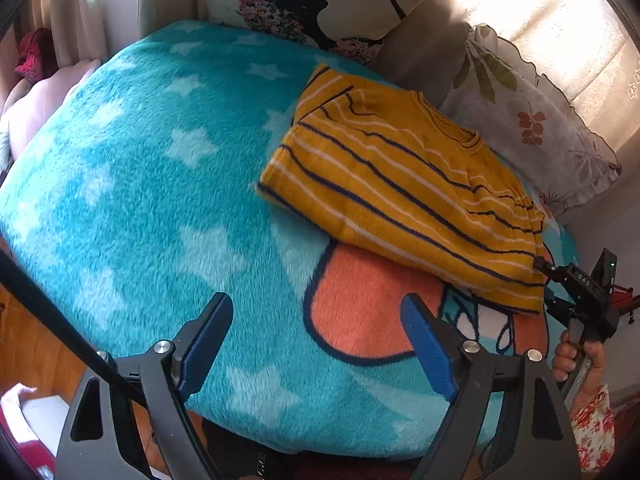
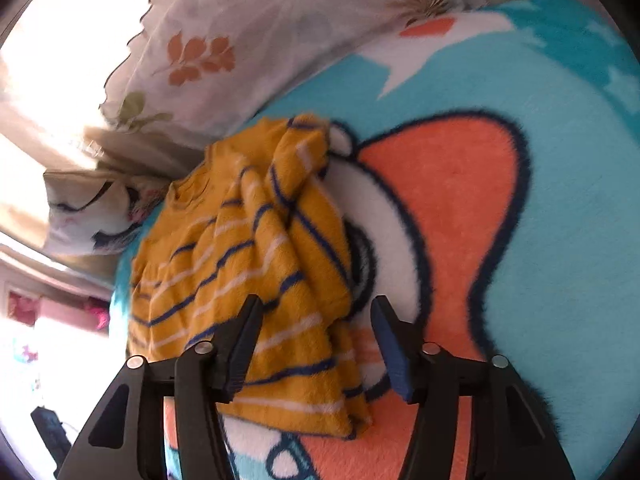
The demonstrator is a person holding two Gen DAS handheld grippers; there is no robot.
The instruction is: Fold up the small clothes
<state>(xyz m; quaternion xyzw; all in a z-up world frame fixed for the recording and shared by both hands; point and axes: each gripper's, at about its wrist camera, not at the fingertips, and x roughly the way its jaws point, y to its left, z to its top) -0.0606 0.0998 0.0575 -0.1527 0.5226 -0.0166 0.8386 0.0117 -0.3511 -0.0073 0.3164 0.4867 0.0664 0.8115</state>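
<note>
Toward the far right corner of the bed, on the turquoise star blanket [image 1: 160,184], the yellow striped top [image 1: 400,188] lies folded over on itself, its collar next to the floral pillow [image 1: 532,128]. My left gripper [image 1: 318,344] hangs wide open over bare blanket, holding nothing. My right gripper [image 2: 316,344] stands partly open over the top's near hem, its pads not pressing on the cloth (the hem sits between them). It looks a soft, light knit that will slump and crease; I would pinch a hem corner through both layers.
</note>
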